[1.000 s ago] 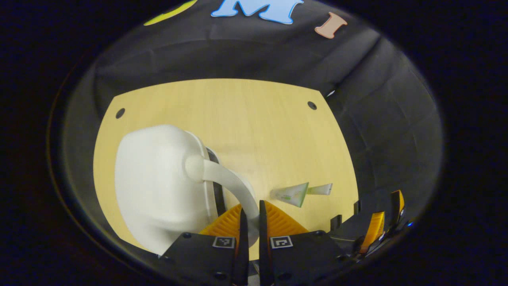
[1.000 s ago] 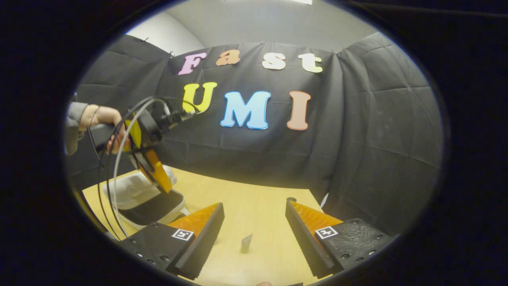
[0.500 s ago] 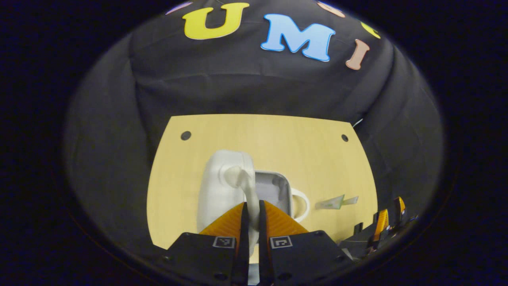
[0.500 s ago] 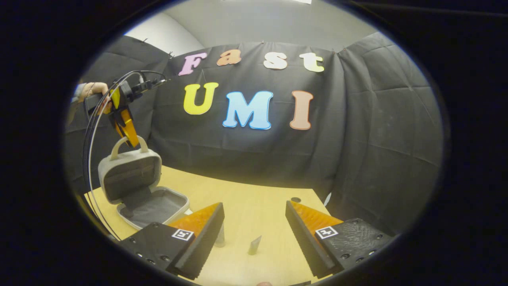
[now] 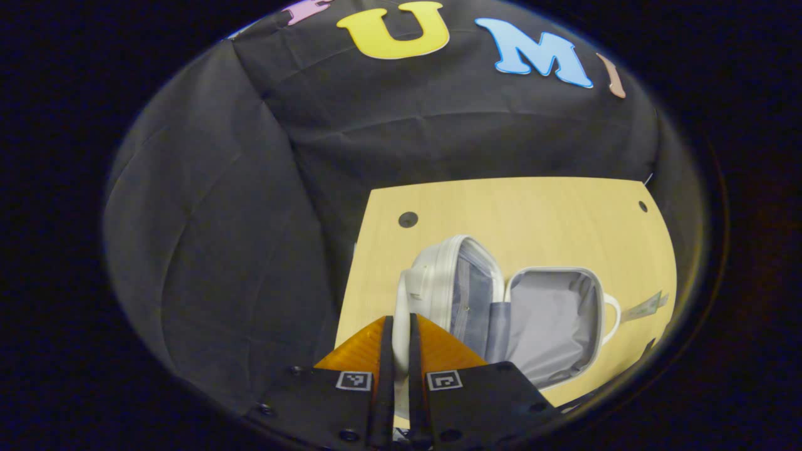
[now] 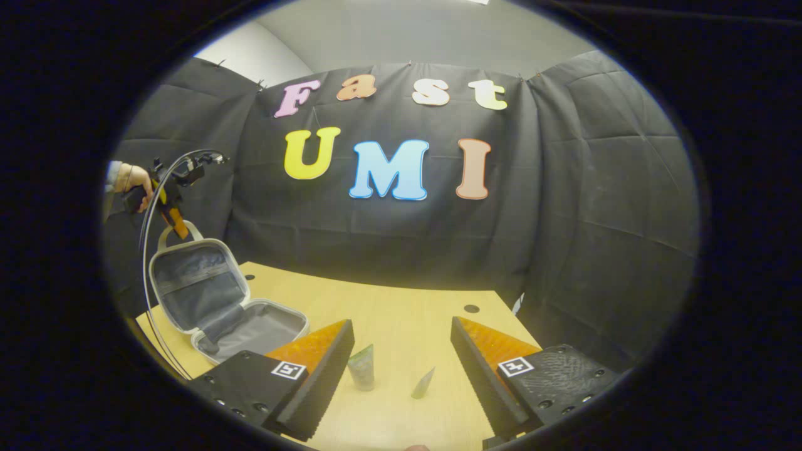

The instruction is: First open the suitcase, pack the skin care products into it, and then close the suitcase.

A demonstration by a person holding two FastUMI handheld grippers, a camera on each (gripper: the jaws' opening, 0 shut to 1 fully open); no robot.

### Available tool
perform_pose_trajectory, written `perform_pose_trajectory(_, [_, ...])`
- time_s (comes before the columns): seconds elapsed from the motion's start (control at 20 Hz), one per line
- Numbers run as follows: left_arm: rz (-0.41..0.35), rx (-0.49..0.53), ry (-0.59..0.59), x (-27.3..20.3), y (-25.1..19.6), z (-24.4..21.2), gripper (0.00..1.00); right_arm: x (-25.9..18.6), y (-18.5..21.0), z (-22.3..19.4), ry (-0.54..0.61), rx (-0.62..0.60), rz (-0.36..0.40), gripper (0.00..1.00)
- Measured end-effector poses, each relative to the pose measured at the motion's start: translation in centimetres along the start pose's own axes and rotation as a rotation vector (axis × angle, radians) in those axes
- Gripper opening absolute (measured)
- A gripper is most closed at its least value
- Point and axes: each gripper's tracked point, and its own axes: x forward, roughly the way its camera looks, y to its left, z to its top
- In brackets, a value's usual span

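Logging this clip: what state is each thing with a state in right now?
suitcase: open, lid raised by its handle.
left gripper: shut on the lid handle.
right gripper: open, empty.
two tubes: on the table, unpacked.

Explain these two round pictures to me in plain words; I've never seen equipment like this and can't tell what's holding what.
There is no robot here. A person holds a two-finger tool in each hand, and each tool carries a camera looking out along its own fingers.

In the left gripper view, the left tool is shut on the handle of the white suitcase's lid, with the lid lifted and the grey lining showing. The suitcase sits on a wooden table.

The right gripper view looks across the table from the right tool, whose fingers stand apart, holding nothing. Between them, two small skin care tubes lie on the table, not yet packed. Far left, you see the person's hand holding the left tool above the open suitcase.
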Motion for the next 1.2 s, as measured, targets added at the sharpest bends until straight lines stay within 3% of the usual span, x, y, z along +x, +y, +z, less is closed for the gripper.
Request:
perform_pose_trajectory(0.2, [0.037,-0.005,0.056,6.1,5.1,-4.1,0.18,-0.3,0.7,-0.7,0.054,-0.005,-0.039,0.95])
perform_pose_trajectory(0.45, [0.001,-0.093,0.138,13.0,9.0,-9.5,0.18,-0.1,1.7,-0.8,0.085,0.038,-0.061,0.95])
perform_pose_trajectory(0.7, [-0.046,-0.154,0.155,17.5,10.3,-12.9,0.18,0.6,2.1,-0.4,0.094,0.072,-0.079,0.95])
perform_pose_trajectory(0.95, [-0.032,-0.162,0.175,20.5,10.8,-15.1,0.22,0.8,2.1,-0.2,0.097,0.062,-0.093,0.95])
perform_pose_trajectory(1.2, [-0.045,-0.221,0.099,20.1,10.7,-13.8,0.41,0.8,1.8,0.0,0.093,0.060,-0.095,0.95])
